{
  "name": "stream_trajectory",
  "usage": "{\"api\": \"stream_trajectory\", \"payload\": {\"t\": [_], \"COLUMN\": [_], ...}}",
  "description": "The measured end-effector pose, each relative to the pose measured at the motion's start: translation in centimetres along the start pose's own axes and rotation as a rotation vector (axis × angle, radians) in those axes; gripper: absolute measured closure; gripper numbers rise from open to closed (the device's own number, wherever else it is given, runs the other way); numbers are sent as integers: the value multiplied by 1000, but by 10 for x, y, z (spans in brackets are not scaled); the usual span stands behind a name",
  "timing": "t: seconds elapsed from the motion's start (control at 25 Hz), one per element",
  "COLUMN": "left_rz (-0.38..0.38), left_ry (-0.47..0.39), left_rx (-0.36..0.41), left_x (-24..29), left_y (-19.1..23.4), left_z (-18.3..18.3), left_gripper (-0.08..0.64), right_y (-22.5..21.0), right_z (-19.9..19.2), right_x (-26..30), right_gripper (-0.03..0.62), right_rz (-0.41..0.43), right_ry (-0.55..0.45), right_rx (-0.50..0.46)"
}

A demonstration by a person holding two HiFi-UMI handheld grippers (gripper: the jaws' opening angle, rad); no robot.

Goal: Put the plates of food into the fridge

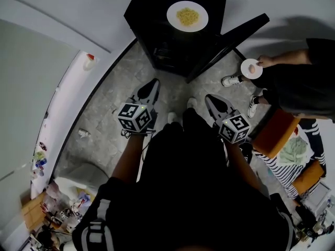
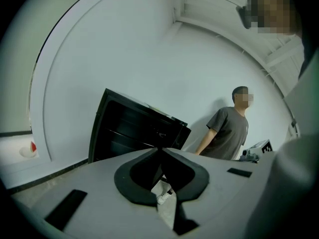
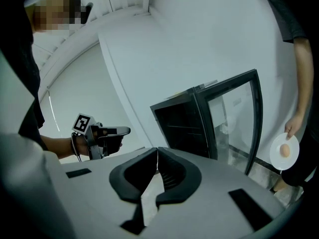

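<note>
A white plate of yellow food [image 1: 187, 16] rests on top of a low black fridge [image 1: 162, 46]. The fridge's glass door [image 1: 230, 42] stands open to the right. A person at the right holds a small white plate [image 1: 251, 68] with a pale round piece of food on it; this small plate [image 3: 285, 152] also shows in the right gripper view. My left gripper [image 1: 154, 83] and right gripper [image 1: 210, 99] hang over the floor in front of the fridge, both shut and empty. In the gripper views, the left gripper [image 2: 160, 151] and right gripper [image 3: 157, 152] show jaws pressed together.
The open fridge [image 3: 182, 123] shows dark shelves inside, and its door [image 3: 234, 116] juts toward the bystander [image 2: 229, 131]. An orange chair [image 1: 275, 132] stands at the right. Clutter [image 1: 57, 203] lies along the white wall at lower left, and a red-capped object [image 1: 89, 60] sits on the ledge.
</note>
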State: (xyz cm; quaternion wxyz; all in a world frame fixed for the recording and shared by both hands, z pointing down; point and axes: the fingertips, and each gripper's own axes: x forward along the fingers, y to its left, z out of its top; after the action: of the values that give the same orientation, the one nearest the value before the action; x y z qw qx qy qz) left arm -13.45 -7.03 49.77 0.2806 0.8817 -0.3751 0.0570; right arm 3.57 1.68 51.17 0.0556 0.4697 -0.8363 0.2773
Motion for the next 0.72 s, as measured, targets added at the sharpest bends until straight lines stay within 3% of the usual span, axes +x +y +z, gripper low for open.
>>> {"api": "stream_trajectory", "payload": {"t": [0.4,0.44,0.52,0.72], "left_rz": [-27,-41,-58,-33], "left_ry": [-60,-72,-89,-130], "left_rx": [-213,-240,-278,-331], "left_x": [53,59,72,94], "left_y": [-6,-9,-13,-14], "left_z": [27,32,39,51], "left_gripper": [537,527,434,434], "right_y": [-49,-53,-62,-78], "right_z": [31,34,38,45], "right_x": [10,12,13,16], "right_gripper": [568,568,568,568], "right_rz": [32,36,44,97], "right_ry": [4,6,4,16], "right_rx": [-92,-96,-89,-84]}}
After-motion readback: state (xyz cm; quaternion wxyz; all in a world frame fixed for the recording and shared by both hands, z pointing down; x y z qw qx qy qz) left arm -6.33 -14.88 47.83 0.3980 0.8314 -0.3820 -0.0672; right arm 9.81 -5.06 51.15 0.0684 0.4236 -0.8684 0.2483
